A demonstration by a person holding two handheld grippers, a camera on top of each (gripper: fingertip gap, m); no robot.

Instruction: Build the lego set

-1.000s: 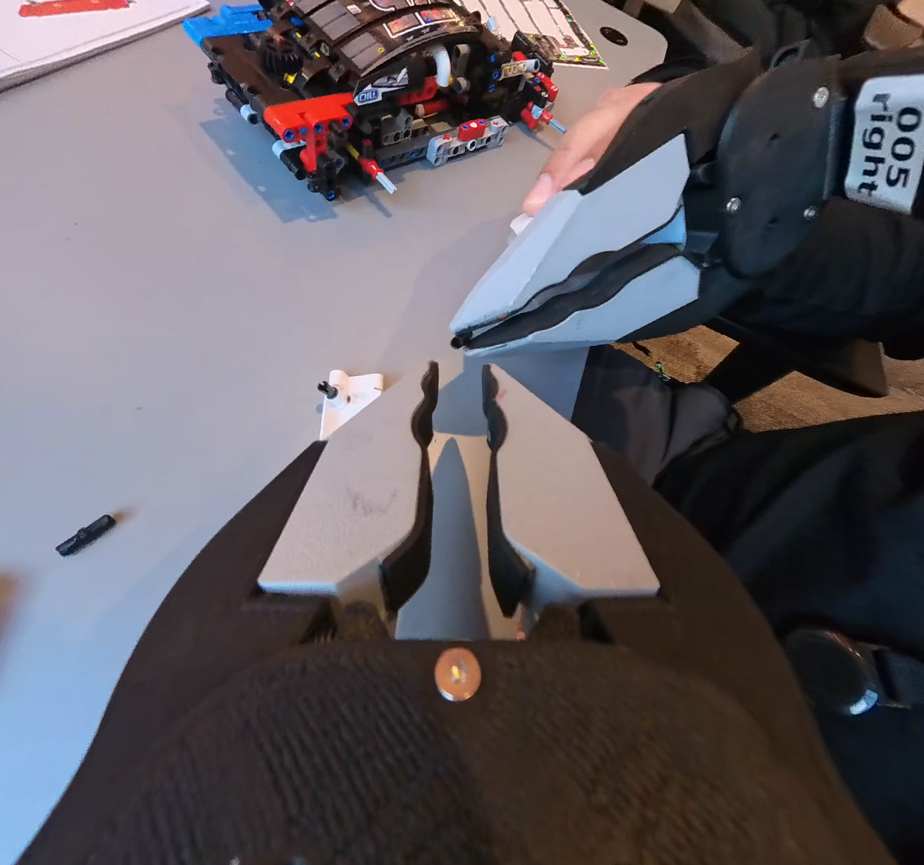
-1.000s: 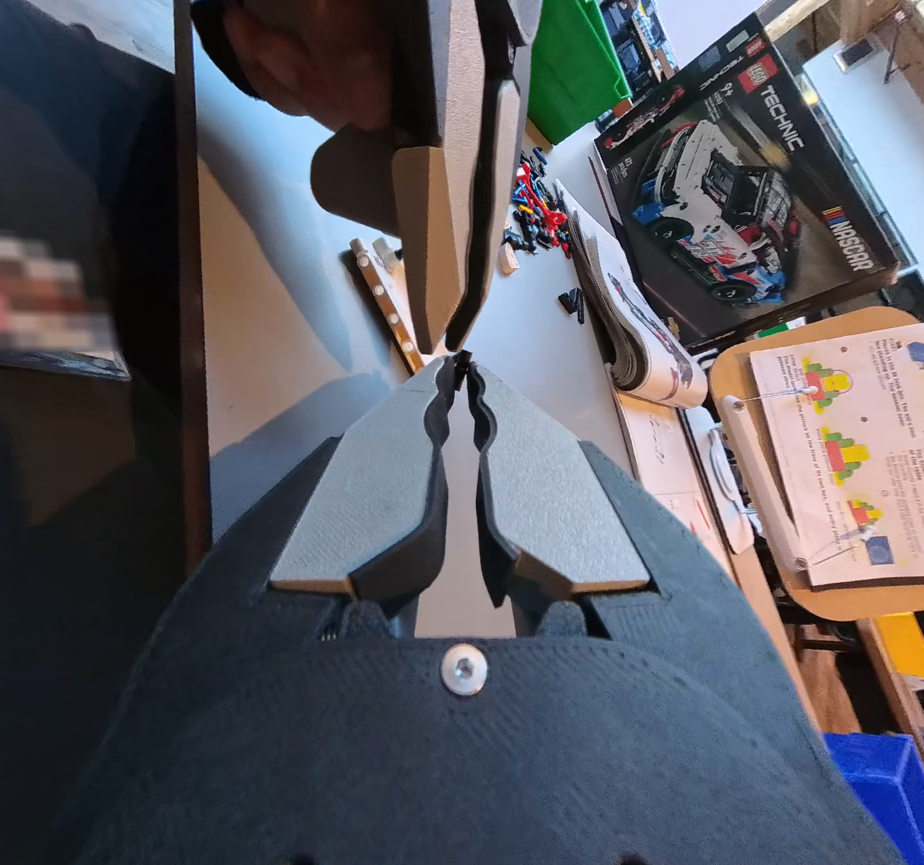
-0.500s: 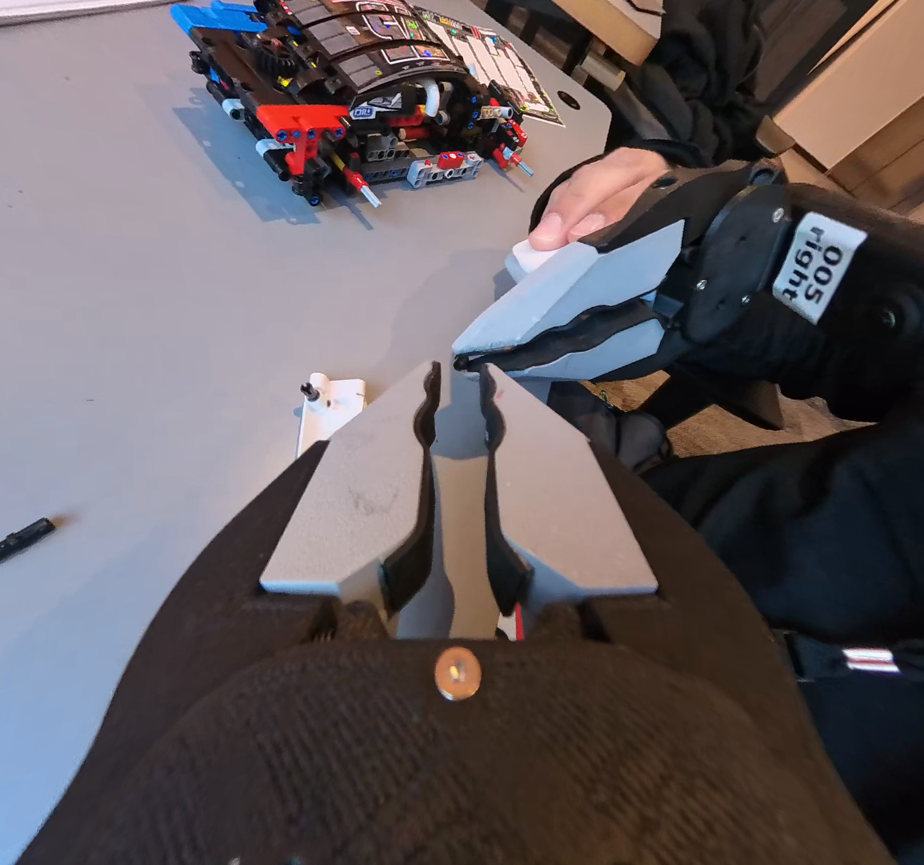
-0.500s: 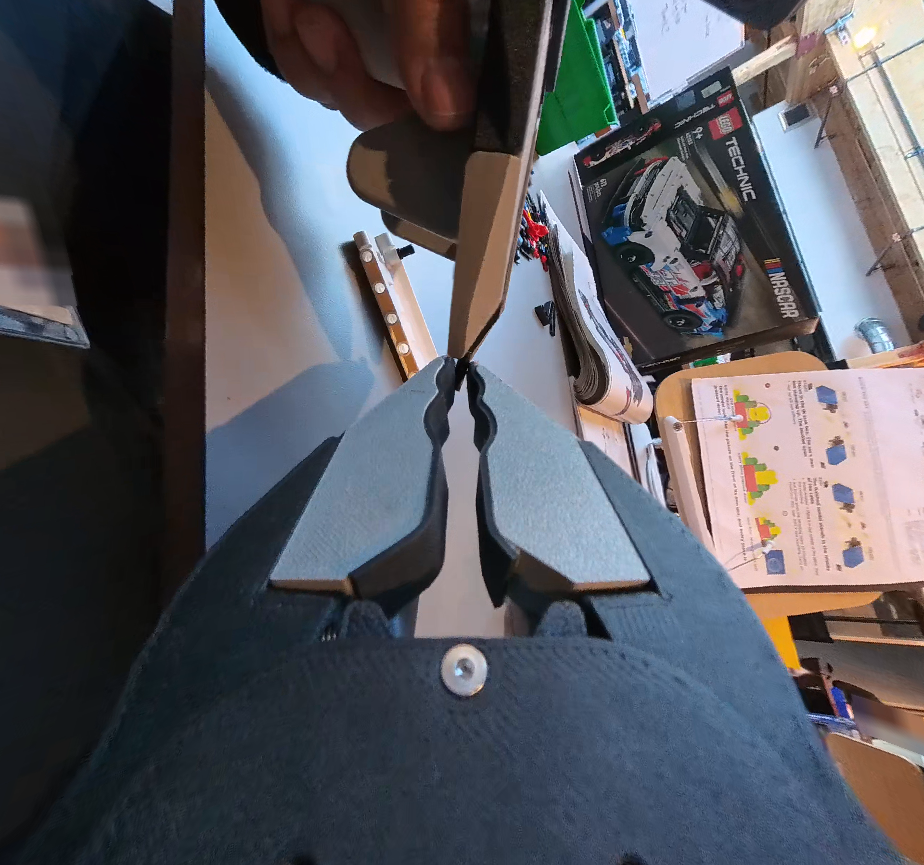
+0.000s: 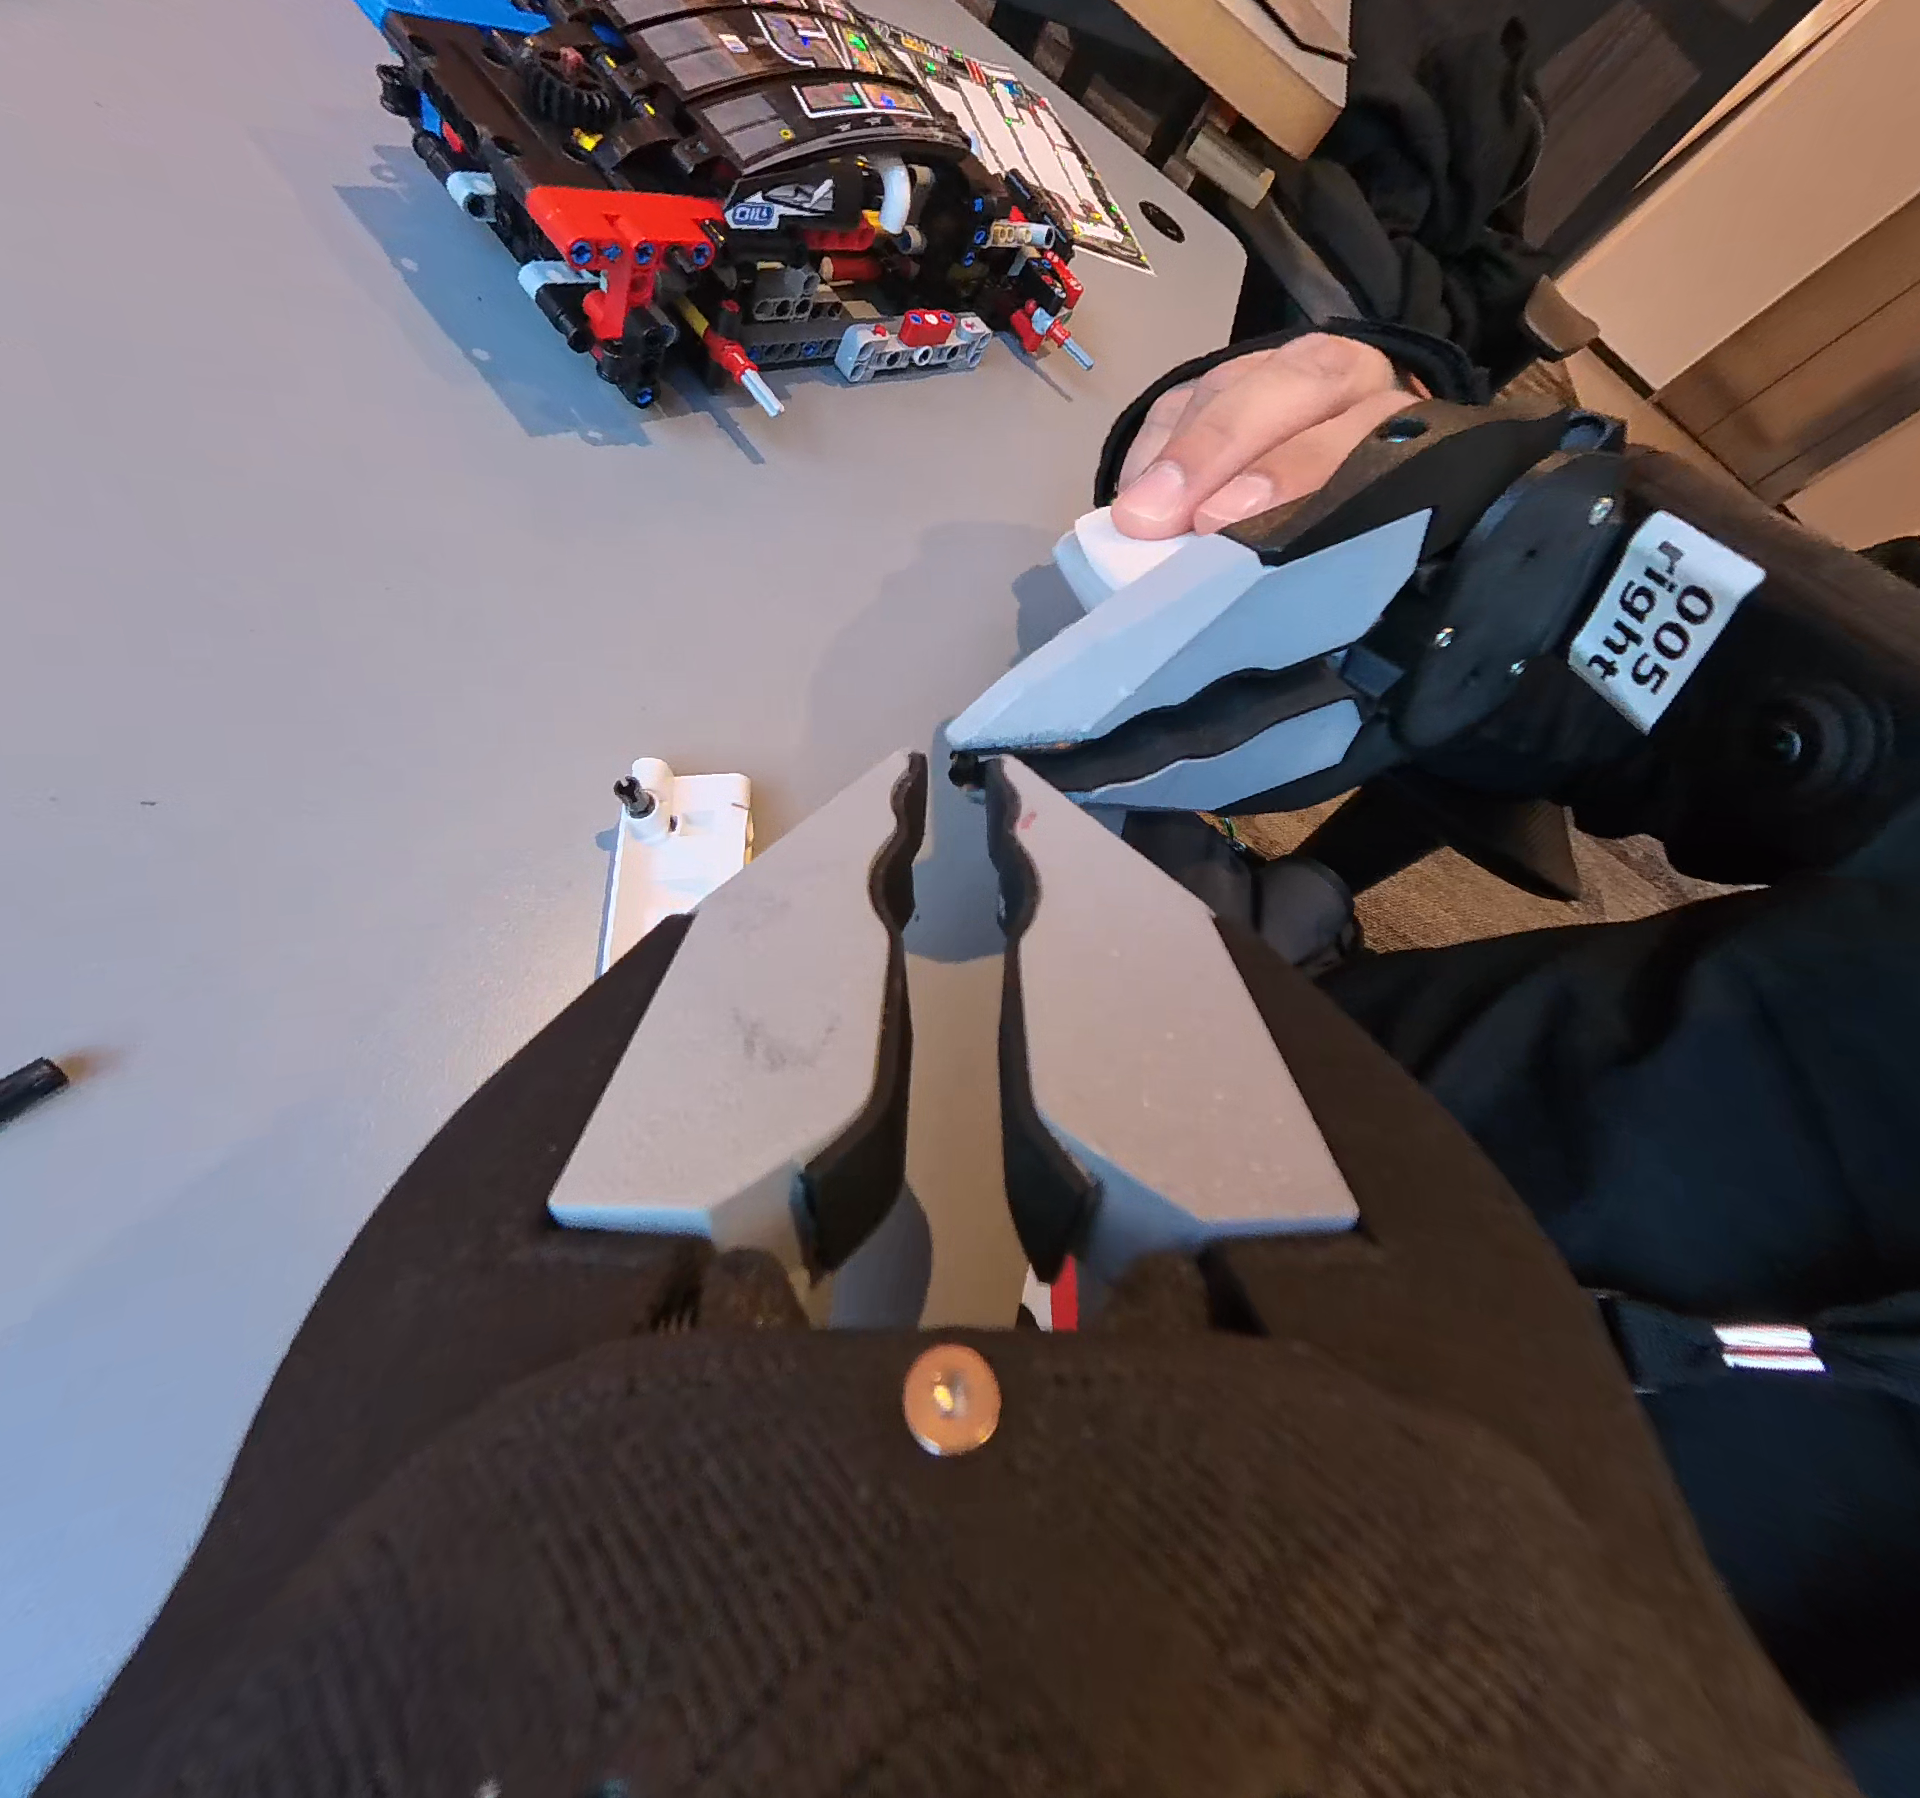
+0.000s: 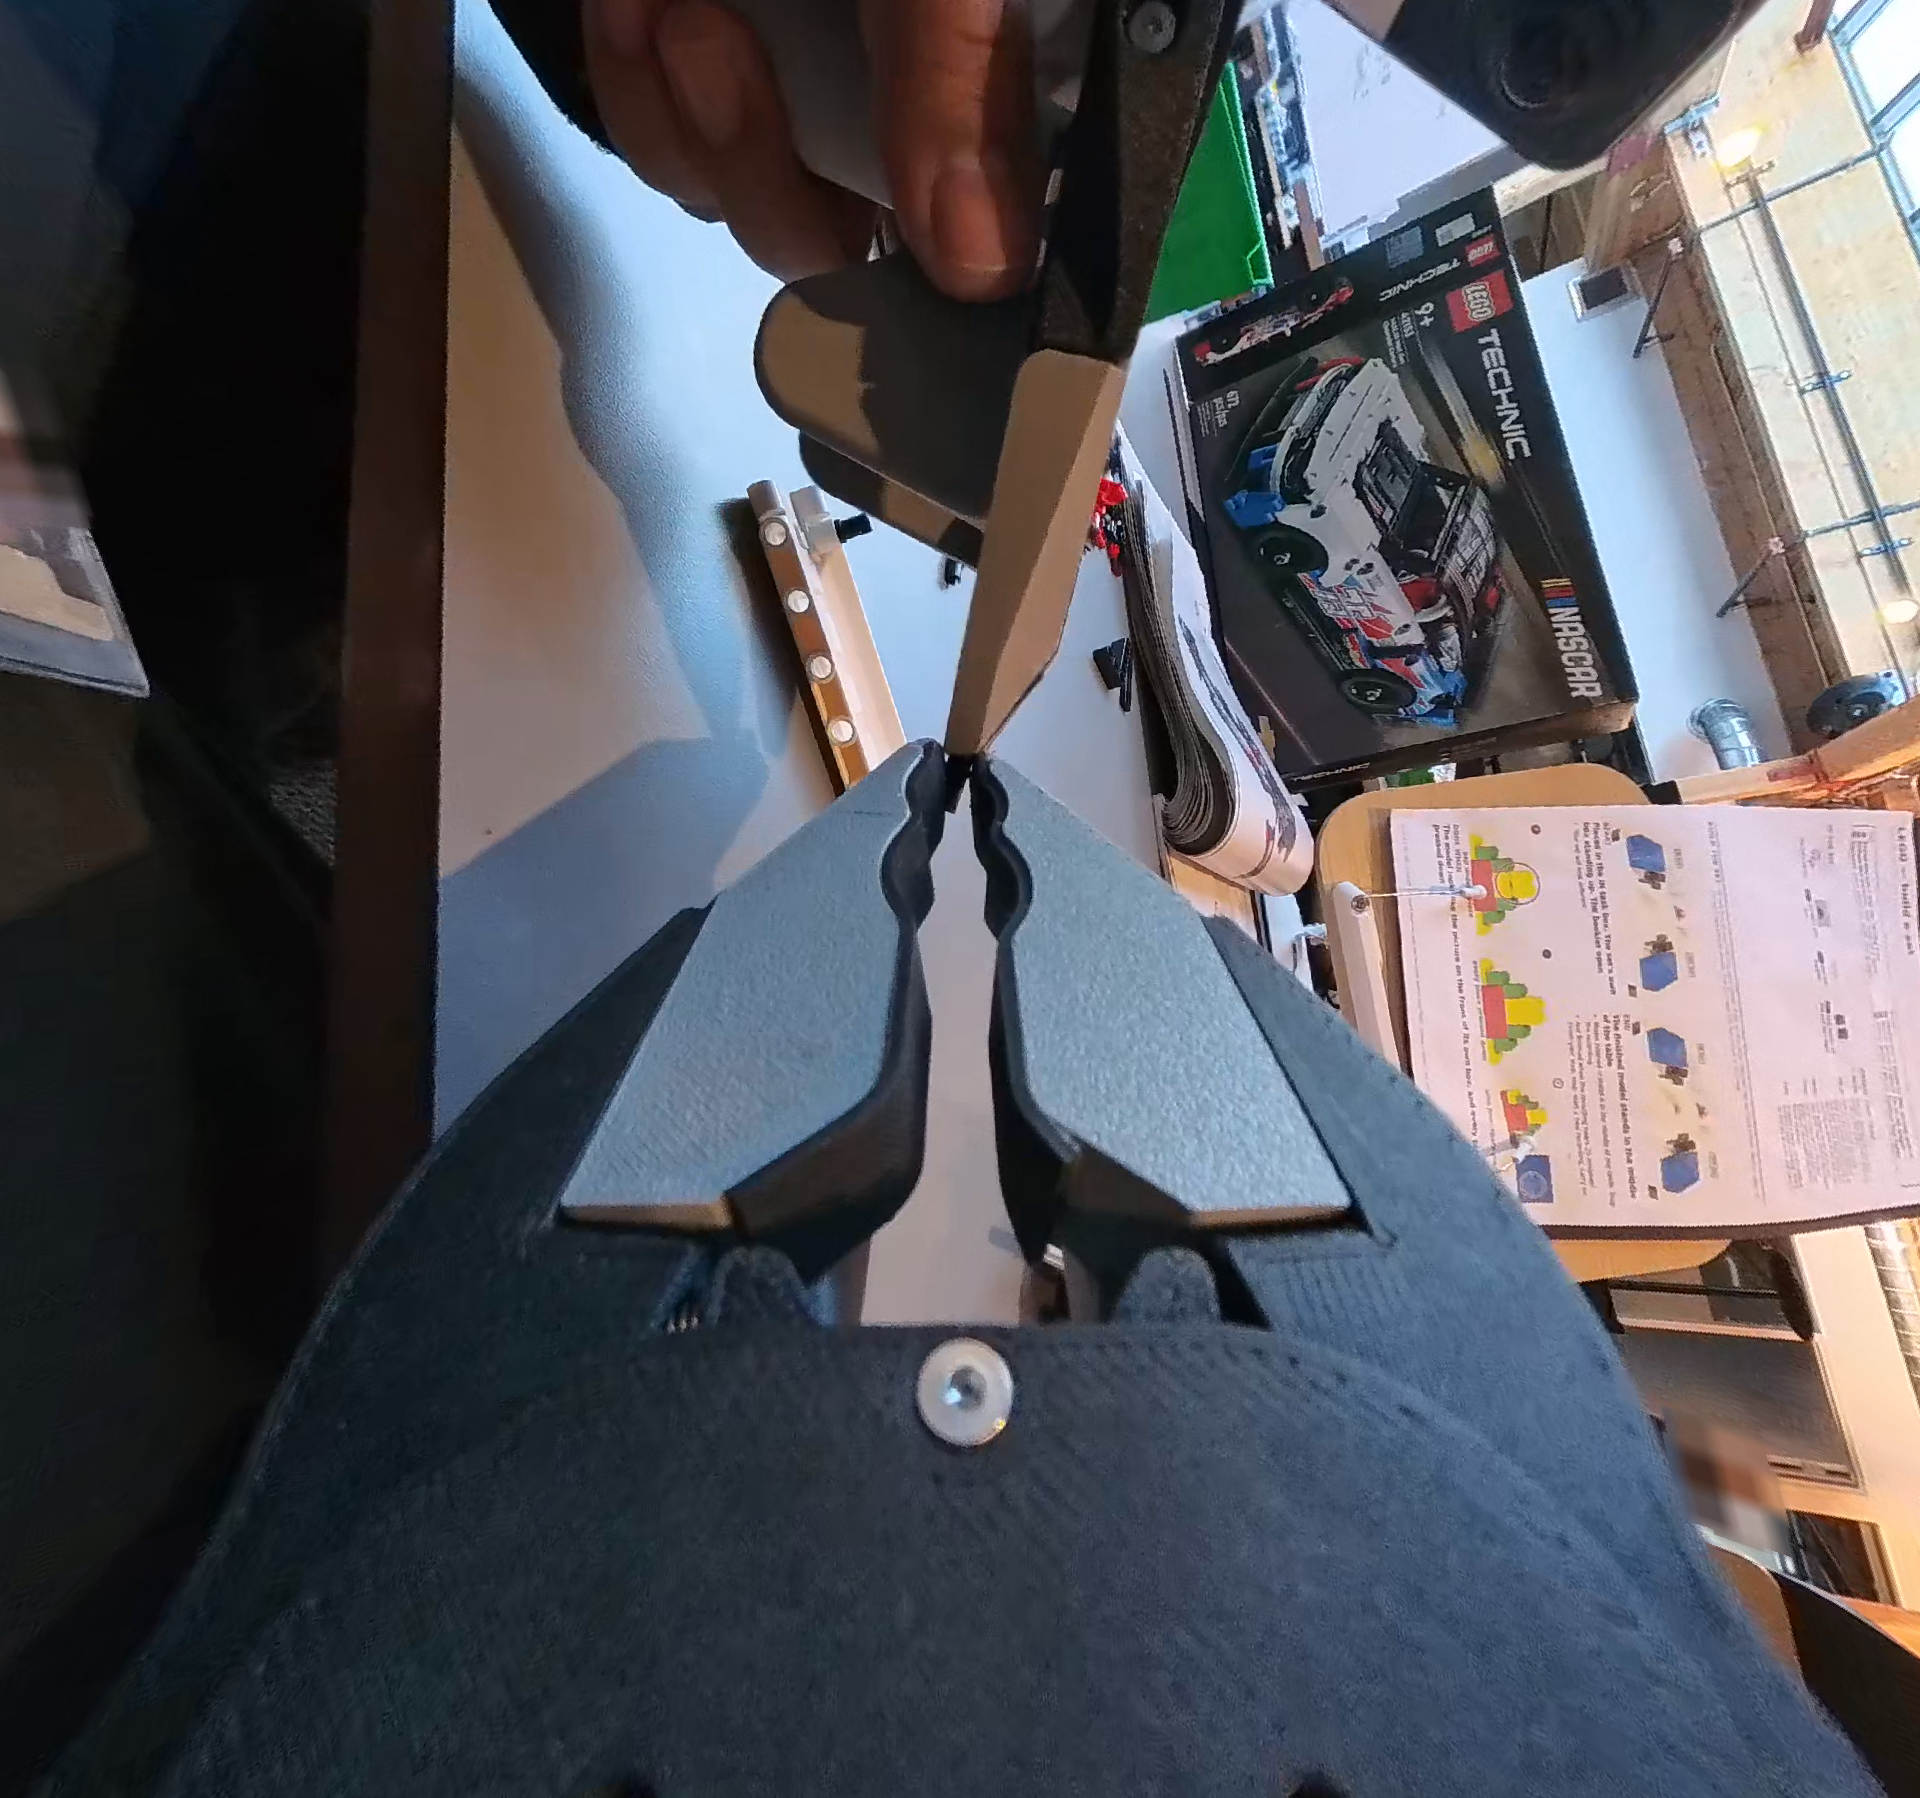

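Altogether one car chassis (image 5: 727, 179), two loose pins (image 5: 31, 1088).

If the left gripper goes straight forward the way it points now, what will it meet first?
Most likely the tip of the right gripper, which lies across the left gripper right at its fingertips and pinches a small black pin. Behind that lies only the bare grey table. Depth is unclear, so they may already touch.

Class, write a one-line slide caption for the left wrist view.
Right tool brings a small black pin to the open left tool, half-built Lego car behind.
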